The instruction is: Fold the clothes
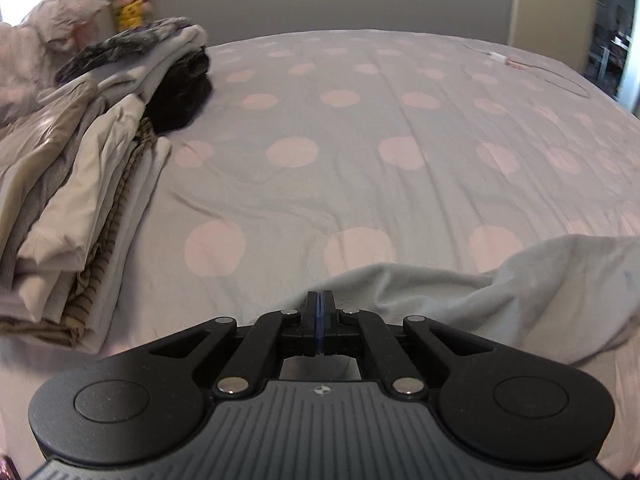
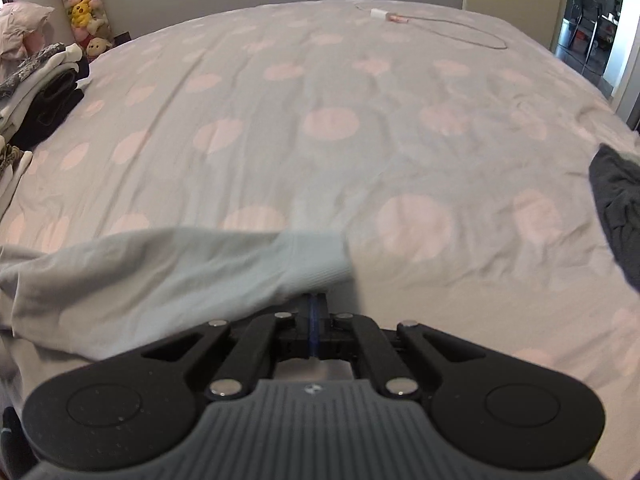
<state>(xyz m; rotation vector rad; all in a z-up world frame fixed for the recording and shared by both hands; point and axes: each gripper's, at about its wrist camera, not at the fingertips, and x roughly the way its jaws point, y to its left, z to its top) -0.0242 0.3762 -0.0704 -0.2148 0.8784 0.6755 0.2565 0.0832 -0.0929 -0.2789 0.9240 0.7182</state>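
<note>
1. Left gripper (image 1: 319, 300): jaws pressed together at the near edge of the bed (image 1: 360, 128), their tips at the hem of a pale garment (image 1: 460, 304); a thin fold may be pinched between them, though the left wrist view does not settle it.
2. Right gripper (image 2: 314, 300): jaws likewise closed, tips tucked under the ribbed cuff (image 2: 316, 262) of the same garment; whether cloth is caught between them cannot be told.
3. The garment lies rumpled along the bed's near edge, stretched between the two grippers, one sleeve laid flat toward the middle; it is not folded.
4. A stack (image 1: 80, 200) of folded clothes stands at the bed's left edge; a dark garment (image 2: 618, 208) lies crumpled at the right edge.
5. Judged from this: part of the laundry is already folded and stacked; the pale garment is in hand, and the dark one appears left to do.
6. A cable (image 2: 440, 26) rests near the far edge.
</note>
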